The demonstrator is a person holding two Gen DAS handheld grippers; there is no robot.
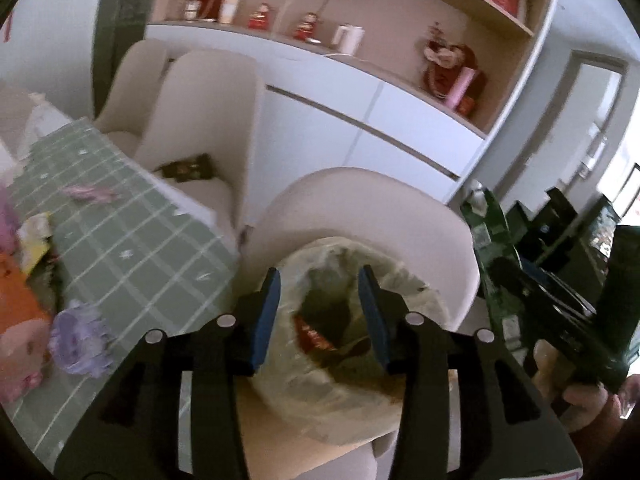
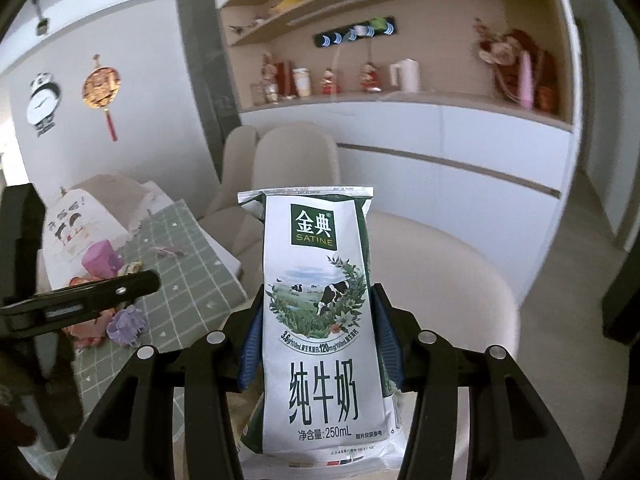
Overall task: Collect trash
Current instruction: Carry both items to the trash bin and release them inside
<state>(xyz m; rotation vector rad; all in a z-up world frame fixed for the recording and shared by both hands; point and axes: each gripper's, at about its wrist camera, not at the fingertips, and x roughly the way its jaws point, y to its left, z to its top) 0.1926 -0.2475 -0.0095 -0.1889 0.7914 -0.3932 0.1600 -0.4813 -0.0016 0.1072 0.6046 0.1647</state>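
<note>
Left wrist view, left gripper jaws apart, empty, over bin rim, right gripper jaws clamping milk carton.

Upright white-green milk carton; red wrapper in lined bin.

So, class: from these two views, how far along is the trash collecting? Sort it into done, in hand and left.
Done: a red wrapper lies in the lined bin, under the open, empty left gripper.
In hand: the right gripper clamps a milk carton, not yet binned.
Left: wrappers and a purple scrap on the tablecloth.
</note>
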